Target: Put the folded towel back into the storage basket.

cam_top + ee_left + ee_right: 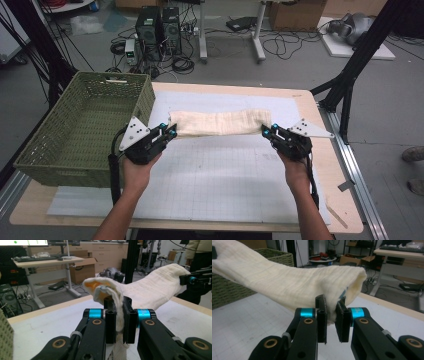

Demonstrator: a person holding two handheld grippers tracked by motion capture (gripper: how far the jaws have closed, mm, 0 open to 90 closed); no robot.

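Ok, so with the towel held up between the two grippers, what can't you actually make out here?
- Underside of the cream towel, high view: hidden by the towel itself; whether its middle touches the table is unclear.
- Towel's lower end, left gripper view: cut off by the bottom edge, behind the left gripper.
- Orange patch inside the fold, left gripper view: too little shows to tell what it is.
- Near wall's inner side of the green basket, high view: hidden by its rim.
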